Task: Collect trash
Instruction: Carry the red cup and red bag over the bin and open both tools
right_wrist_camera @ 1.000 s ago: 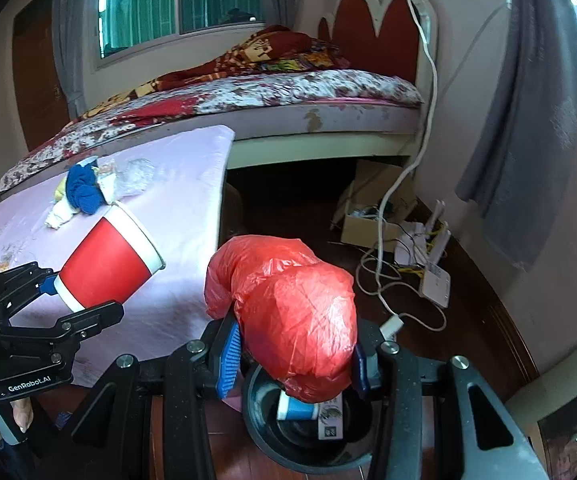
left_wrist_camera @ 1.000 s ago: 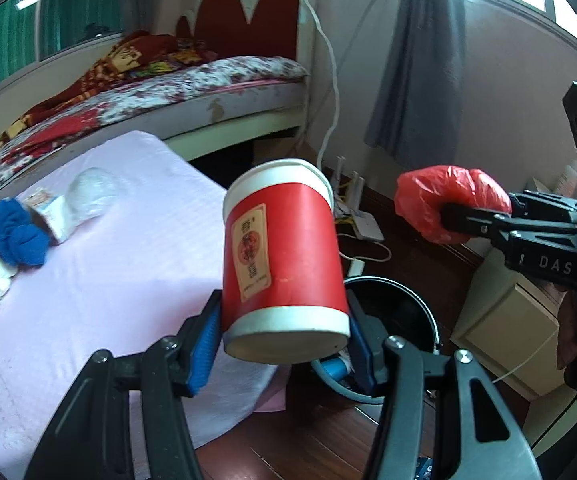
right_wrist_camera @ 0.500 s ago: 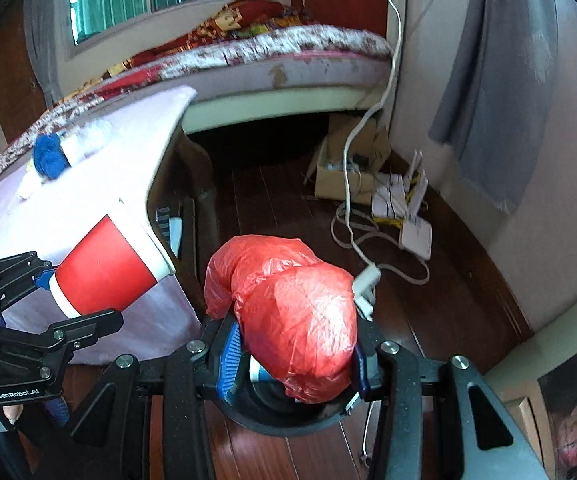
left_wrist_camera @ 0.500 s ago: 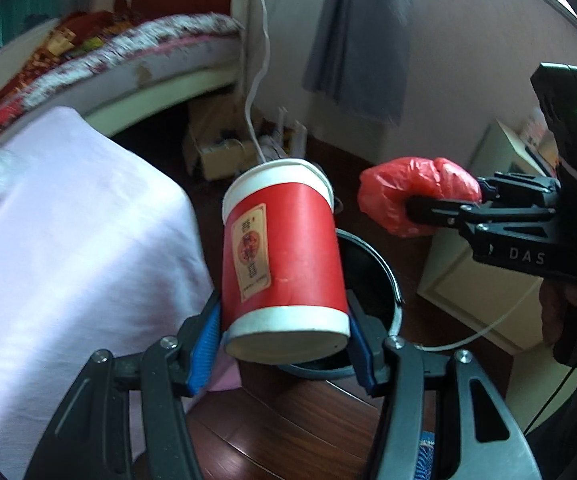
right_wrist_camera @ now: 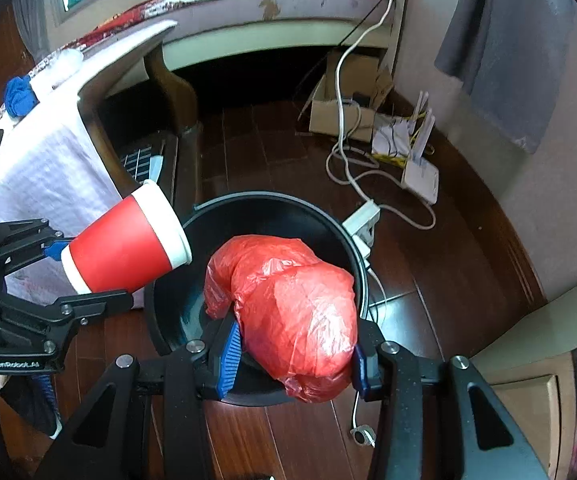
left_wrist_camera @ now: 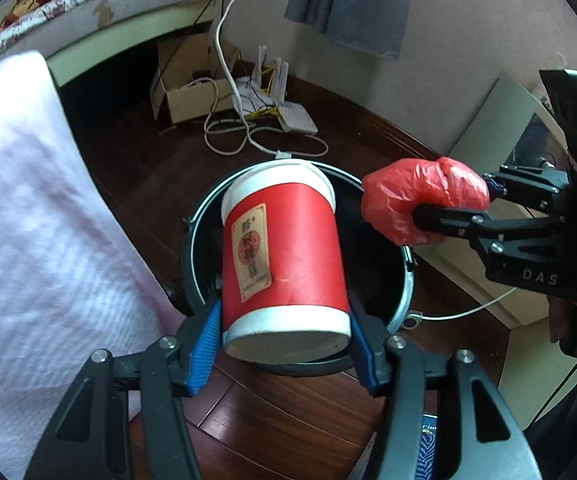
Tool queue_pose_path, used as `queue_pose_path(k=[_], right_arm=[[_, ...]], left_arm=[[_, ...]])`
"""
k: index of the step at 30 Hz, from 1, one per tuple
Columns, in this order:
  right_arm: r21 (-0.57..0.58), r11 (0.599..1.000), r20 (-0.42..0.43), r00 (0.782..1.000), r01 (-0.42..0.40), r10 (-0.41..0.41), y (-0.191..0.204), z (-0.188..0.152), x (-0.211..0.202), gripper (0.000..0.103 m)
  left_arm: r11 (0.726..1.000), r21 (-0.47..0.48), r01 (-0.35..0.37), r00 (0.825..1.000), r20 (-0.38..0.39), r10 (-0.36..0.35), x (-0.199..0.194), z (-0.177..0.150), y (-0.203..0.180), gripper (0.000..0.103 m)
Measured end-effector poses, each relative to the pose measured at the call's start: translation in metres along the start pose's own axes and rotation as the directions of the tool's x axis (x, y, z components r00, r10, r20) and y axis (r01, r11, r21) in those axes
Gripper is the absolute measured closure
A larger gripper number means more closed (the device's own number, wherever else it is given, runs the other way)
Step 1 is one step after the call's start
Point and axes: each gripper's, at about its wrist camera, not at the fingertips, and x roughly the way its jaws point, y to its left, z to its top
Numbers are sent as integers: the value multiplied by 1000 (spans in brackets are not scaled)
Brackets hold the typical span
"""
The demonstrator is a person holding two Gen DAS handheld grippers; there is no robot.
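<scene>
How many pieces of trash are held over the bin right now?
2. The red paper cup sits in the left gripper; the red plastic bag in the right gripper, both above the black bin.

Two grabbers hold trash over a bin.

The left gripper (left_wrist_camera: 284,344) squeezes a red paper cup (left_wrist_camera: 282,264) above the black bin (left_wrist_camera: 402,292). Beside it, the right gripper (left_wrist_camera: 452,202) pinches a red plastic bag (left_wrist_camera: 416,196) over the bin's rim.
</scene>
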Motion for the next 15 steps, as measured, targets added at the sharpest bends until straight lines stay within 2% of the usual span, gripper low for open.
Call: queue_pose_path(k=[7, 9, 10, 11, 12, 13, 15], right_arm=[[-33, 998, -55, 997, -47, 45, 3, 2, 24, 55], [-33, 997, -79, 995, -64, 61, 4, 2, 31, 54], [-35, 998, -90, 994, -60, 57, 4, 1, 34, 52], [-37, 999, -97, 995, -28, 24, 3, 0, 37, 36], [-34, 999, -95, 995, 8, -11, 1, -2, 37, 10], [-31, 999, -89, 996, 27, -30, -2, -3, 36, 3], [-8, 999, -83, 996, 44, -45, -9, -2, 33, 2]], left_arm=[[1000, -14, 14, 999, -38, -15, 20, 0, 5, 43], [1000, -25, -2, 999, -40, 1, 22, -2, 9, 30], [999, -42, -30, 999, -35, 28, 21, -4, 12, 12], [998, -55, -25, 999, -34, 23, 21, -6, 14, 3], [997, -78, -13, 1000, -29, 11, 20, -8, 18, 2], [995, -100, -18, 1000, -27, 15, 18, -9, 21, 2], [992, -119, -31, 999, -26, 28, 17, -11, 25, 2]])
